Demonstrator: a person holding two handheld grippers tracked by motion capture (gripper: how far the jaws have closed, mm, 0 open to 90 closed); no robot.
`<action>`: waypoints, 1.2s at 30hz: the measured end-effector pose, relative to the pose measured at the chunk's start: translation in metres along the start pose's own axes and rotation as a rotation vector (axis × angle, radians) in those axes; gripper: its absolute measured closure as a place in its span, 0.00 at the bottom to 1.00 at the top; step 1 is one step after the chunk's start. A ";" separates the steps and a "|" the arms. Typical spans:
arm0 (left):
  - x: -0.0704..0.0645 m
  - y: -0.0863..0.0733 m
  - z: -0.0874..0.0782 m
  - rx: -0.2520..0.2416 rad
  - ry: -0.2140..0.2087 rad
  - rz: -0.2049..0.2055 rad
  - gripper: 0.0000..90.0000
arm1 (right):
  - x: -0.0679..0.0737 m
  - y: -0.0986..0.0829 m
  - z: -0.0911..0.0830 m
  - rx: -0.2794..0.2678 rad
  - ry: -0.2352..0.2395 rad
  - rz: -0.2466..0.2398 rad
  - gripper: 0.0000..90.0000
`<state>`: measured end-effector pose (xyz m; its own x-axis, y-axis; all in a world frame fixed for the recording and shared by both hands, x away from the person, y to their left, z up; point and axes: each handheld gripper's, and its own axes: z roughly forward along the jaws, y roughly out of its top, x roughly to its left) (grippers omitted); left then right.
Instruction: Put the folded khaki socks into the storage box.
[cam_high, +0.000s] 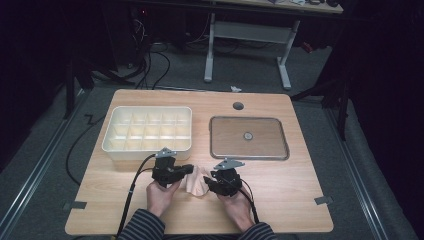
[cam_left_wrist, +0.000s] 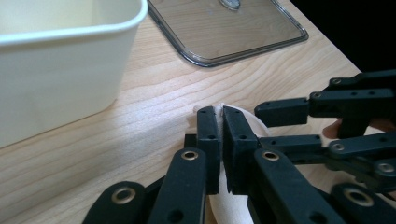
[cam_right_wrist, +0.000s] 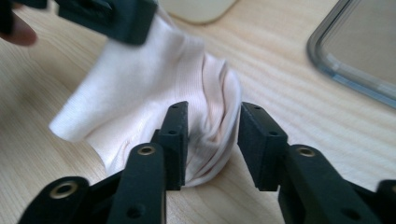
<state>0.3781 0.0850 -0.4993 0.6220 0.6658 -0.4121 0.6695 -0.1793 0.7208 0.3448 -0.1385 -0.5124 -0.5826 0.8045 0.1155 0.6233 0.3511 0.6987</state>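
The left gripper (cam_left_wrist: 219, 112) has its jaws pressed together on a thin fold of the pale cloth (cam_high: 198, 181), which looks like a small sock or similar knit piece; the right gripper (cam_right_wrist: 212, 135) stands with its jaws apart, straddling a bunched ridge of the same cloth (cam_right_wrist: 154, 88) without yet pinching it. The cloth lies on the wooden table (cam_high: 280, 200) near the front edge, directly between the two tools, its long axis running roughly from one gripper to the other; both are equally close, each at one end. In the right gripper view the fabric rises from between the open jaws up toward the left gripper's clamp at the top of the view, so the ridge is centred in the gap; closing there looks like the next call, and the risk is catching just one layer. Farther back, the cream compartment tray (cam_high: 147, 131) sits behind the left hand (cam_high: 161, 196), and the flat clear lid (cam_high: 249, 138) behind the right hand (cam_high: 236, 204), both well apart from the cloth.
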 end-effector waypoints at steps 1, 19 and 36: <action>-0.001 0.000 0.000 0.000 0.001 -0.001 0.96 | -0.001 -0.001 0.002 0.009 0.005 0.009 0.73; -0.010 0.008 0.008 0.014 -0.023 0.037 0.96 | -0.004 0.002 0.013 0.042 0.051 -0.009 0.86; -0.012 0.017 0.014 0.010 -0.033 0.071 0.96 | 0.003 0.018 0.026 0.072 0.083 -0.080 0.86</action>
<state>0.3878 0.0642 -0.4895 0.6809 0.6270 -0.3785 0.6272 -0.2324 0.7434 0.3676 -0.1171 -0.5184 -0.6713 0.7313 0.1210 0.6071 0.4488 0.6557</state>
